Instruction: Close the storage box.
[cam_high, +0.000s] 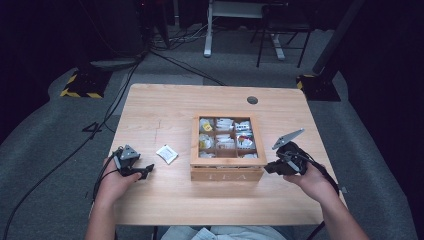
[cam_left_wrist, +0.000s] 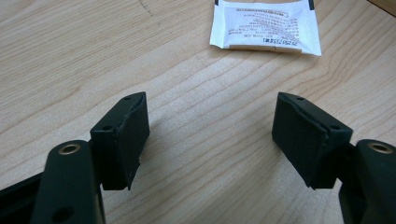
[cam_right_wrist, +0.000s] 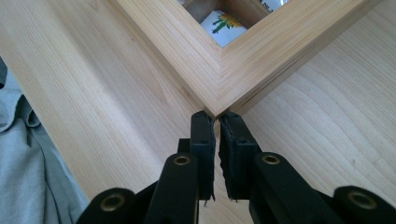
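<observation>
Resting wide open, left gripper faces tea sachet at 12 o'clock; right gripper, nearly closed and empty, meets tea box corner

Light wooden square table, grain running left-right, round dark grommet hole near its far edge. Grey carpeted floor all around. Black cables trail across the floor left of the table and up toward the back. Yellow-and-black striped base at far left, similar dark base at far right. White metal desk frame and black chair legs behind, background dark.
</observation>
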